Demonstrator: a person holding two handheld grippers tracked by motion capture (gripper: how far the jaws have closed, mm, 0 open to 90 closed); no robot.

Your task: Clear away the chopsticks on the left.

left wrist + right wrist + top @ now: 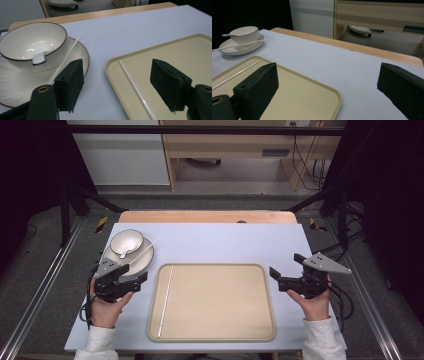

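High view: chopstick point(165, 301) beside left tongs point(131, 277)

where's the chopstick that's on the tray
In the high view the chopstick lies lengthwise along the left edge of the beige tray, just right of the left gripper.

A thin white chopstick point(165, 301) lies flat in the beige tray point(260, 270), along its left edge, running from the near-left corner to the far-left corner. A second white chopstick point(142, 254) rests slanted across the white plate point(145, 262) near the surface's far-left corner, beside the bowl point(126, 241).
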